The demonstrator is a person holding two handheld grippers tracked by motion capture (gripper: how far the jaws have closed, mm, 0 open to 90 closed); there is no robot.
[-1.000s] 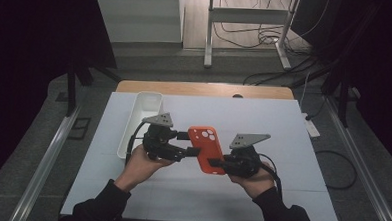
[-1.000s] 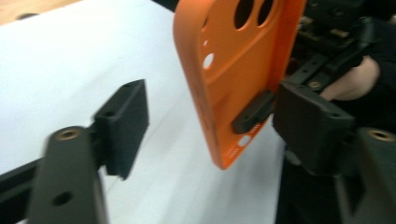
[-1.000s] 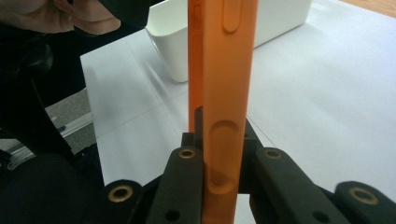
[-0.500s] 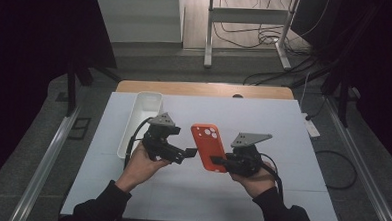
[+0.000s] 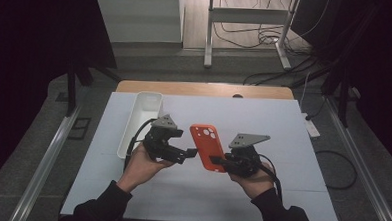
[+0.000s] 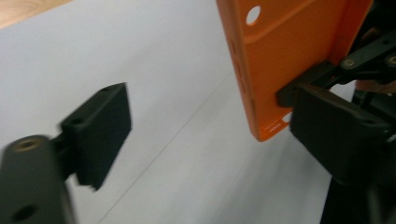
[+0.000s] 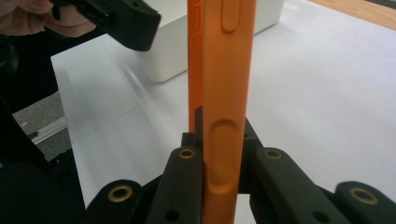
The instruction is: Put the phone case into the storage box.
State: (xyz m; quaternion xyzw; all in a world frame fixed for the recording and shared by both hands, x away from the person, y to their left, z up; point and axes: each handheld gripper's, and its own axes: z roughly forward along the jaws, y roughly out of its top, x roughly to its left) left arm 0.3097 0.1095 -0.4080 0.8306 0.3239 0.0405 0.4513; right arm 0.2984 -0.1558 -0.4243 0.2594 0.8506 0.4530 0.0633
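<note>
Orange and matte, the phone case [image 5: 208, 146] is a soft-looking shell with a raised camera block of round holes near its far end, seen in the high view. In the right gripper view its edge [image 7: 223, 93] faces the camera: a long moulded button bump low down, a shorter one near the top, and a second thin wall just behind on the left. In the left gripper view the case [image 6: 289, 60] shows a flat orange face with a round hole near the top and a stepped ridge across it.

The right gripper [image 5: 221, 161] holds the case by its near end — its two black jaws are pressed flat against both faces, one on each side of the edge, and the case stands up from between them. It is lifted clear of the white table cover [image 5: 283, 124], between the two hands and towards the middle of the table.

The left gripper [image 5: 192, 152] sits just beside the case on its left. Its jaws have just been closing a little from their widest, yet they stand well apart with nothing between the pads; the case's lower corner hangs just beyond the right-hand jaw, not inside the gap.

A white rectangular bin [image 5: 141, 120] lies on the cover to the left of the left hand [image 5: 144, 163].
</note>
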